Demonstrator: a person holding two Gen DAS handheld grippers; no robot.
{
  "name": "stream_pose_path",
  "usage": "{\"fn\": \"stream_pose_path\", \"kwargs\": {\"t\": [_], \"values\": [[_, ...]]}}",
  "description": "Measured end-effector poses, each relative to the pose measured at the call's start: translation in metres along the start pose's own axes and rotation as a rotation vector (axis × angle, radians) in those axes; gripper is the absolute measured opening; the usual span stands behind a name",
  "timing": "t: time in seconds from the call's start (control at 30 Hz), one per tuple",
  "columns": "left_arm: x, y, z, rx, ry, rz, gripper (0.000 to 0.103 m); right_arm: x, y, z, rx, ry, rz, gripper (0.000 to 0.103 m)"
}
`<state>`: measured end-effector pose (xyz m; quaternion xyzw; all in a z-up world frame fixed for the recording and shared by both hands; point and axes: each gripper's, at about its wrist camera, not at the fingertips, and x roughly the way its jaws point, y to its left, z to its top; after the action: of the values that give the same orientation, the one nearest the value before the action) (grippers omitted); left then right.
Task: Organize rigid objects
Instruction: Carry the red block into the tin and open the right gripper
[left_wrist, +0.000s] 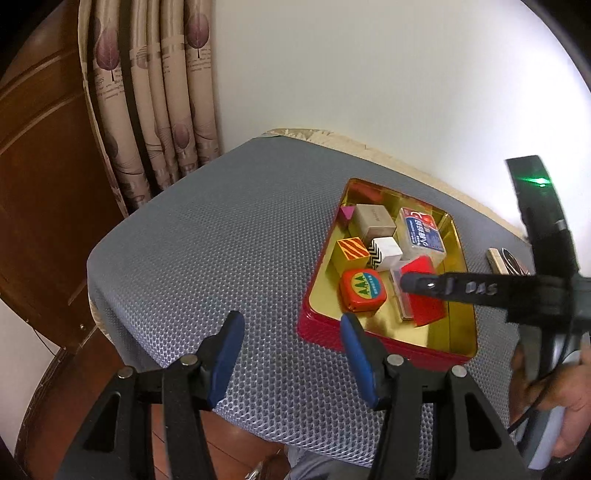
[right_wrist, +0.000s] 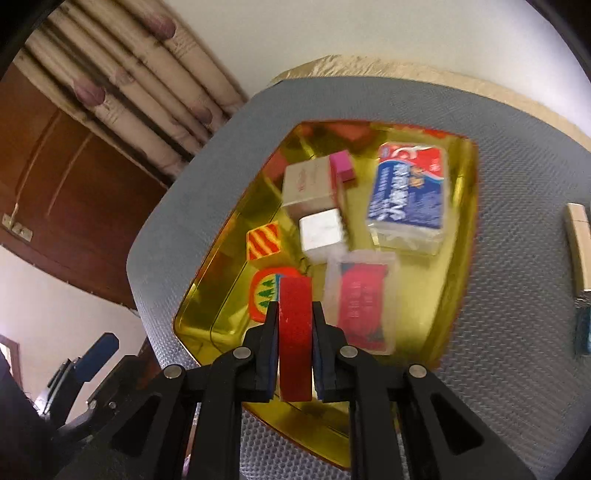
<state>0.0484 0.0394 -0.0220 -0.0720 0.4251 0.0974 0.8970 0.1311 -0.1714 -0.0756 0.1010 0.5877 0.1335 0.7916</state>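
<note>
A red tin (left_wrist: 325, 328) with a gold inside sits on the grey mesh pad (left_wrist: 207, 236). It holds a blue-and-red packet (left_wrist: 421, 232), a beige box (left_wrist: 375, 219), a white cube (left_wrist: 386, 251), a striped cube (left_wrist: 351, 253), a pink piece (left_wrist: 347, 214), a red tape measure with green trees (left_wrist: 364, 290) and a clear case (right_wrist: 362, 299). My right gripper (right_wrist: 294, 308) is shut on a flat red block (right_wrist: 295, 332), hanging over the tin's near part (right_wrist: 221, 325). My left gripper (left_wrist: 293, 332) stands open and empty just left of the tin's near corner.
A beige stick (right_wrist: 578, 236) and a blue item (right_wrist: 583, 328) lie on the pad to the right of the tin. A person's hand (left_wrist: 565, 398) holds the right gripper's handle. Patterned curtains (left_wrist: 159, 92) and a wooden door (left_wrist: 48, 184) stand behind the table, at the left.
</note>
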Motion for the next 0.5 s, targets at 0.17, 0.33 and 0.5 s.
{"fn": "stream_pose_path", "kwargs": {"t": [0.17, 0.33, 0.5], "values": [[0.003, 0.002, 0.000, -0.012, 0.016, -0.006, 0.055, 0.002, -0.005, -0.004, 0.019, -0.005, -0.008, 0.025], [0.001, 0.000, -0.001, 0.002, 0.010, 0.004, 0.055, -0.058, -0.036, -0.017, 0.111, -0.220, 0.006, 0.027], [-0.003, -0.008, -0.006, 0.032, -0.002, 0.002, 0.055, -0.130, -0.129, -0.076, 0.225, -0.399, -0.366, 0.033]]}}
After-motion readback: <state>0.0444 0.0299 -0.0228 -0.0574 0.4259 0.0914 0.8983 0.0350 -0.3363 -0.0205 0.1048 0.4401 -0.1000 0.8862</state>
